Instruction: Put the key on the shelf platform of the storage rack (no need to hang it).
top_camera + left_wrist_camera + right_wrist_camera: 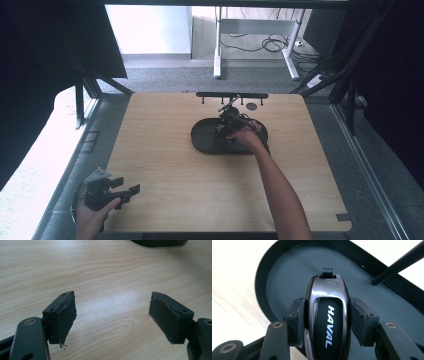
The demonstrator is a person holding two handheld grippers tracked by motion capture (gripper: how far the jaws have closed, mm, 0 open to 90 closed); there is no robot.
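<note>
Now we hold the key fob (325,315) clamped in the right tool (325,322), long axis pointing away, just above the black tray (284,282); left tool (112,320) gapes idle.

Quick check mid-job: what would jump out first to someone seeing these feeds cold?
The glossy black car key marked HAVAL, clamped between the right gripper jaws above the dark oval tray in the table's middle. Then the left gripper, jaws wide open with nothing between them, at the near left corner of the wooden table.
</note>
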